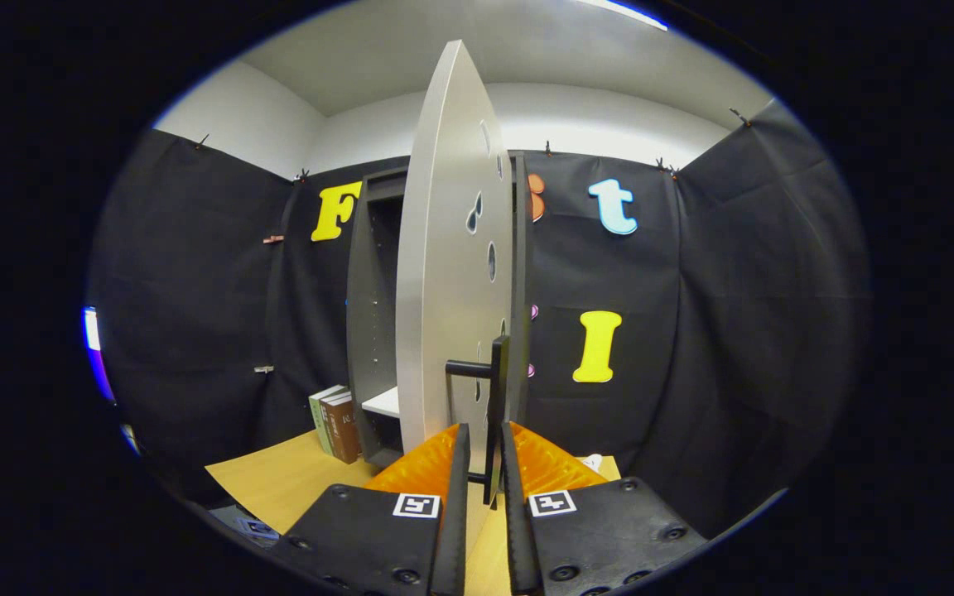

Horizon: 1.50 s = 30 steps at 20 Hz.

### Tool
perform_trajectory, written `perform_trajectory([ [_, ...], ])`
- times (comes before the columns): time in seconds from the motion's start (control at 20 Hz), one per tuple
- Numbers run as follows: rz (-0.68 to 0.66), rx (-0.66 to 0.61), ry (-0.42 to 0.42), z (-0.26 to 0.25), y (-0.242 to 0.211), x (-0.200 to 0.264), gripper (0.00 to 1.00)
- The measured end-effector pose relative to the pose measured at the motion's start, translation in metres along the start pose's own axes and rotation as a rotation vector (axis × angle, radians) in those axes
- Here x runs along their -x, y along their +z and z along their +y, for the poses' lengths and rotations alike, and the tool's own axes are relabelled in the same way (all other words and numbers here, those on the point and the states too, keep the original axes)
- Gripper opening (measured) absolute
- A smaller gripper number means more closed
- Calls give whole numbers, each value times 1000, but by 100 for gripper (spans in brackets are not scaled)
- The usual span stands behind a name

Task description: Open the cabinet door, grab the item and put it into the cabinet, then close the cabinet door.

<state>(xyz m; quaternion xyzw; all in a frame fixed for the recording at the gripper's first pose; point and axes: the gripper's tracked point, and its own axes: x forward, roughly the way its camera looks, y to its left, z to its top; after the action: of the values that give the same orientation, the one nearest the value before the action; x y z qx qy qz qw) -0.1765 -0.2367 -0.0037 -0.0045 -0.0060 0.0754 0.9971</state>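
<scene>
A tall grey cabinet (373, 314) stands on a wooden table (295, 480) against the booth wall. Its pale door (444, 273) is swung open towards me, edge-on, with dark cut-out holes. A dark vertical bar handle (497, 389) is mounted on the door's outer side. My gripper (484, 451) is shut on the lower part of this handle, with one finger on each side of it. Inside the cabinet a white shelf (383, 403) shows. Several upright books (334, 424) stand on the table just left of the cabinet.
Black cloth walls close in the booth on the left, back and right. The table's front left edge drops off near some papers (249, 523). A small white object (593, 462) lies on the table right of my fingers.
</scene>
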Motion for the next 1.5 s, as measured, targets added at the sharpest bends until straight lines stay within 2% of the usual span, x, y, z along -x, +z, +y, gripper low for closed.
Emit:
perform_trajectory([
  [0.1, -27, 19, -37, 4, 8, 16, 24],
  [0.2, -35, 1, -44, 26, 11, 25, 24],
  [0.3, -56, 38, -69, 47, 14, 25, 24],
  [0.4, -49, 68, -78, 77, 10, 23, 24],
  [0.55, -27, 48, -87, 130, 0, 14, 24],
  [0.75, 26, 70, -154, 168, -38, -3, 27],
  [0.9, 102, 60, -171, 194, -81, -16, 27],
  [1.1, 210, 40, -147, 220, -149, -33, 27],
  [1.25, 286, 8, -116, 234, -193, -46, 40],
  [1.5, 398, -41, -86, 237, -256, -69, 39],
])
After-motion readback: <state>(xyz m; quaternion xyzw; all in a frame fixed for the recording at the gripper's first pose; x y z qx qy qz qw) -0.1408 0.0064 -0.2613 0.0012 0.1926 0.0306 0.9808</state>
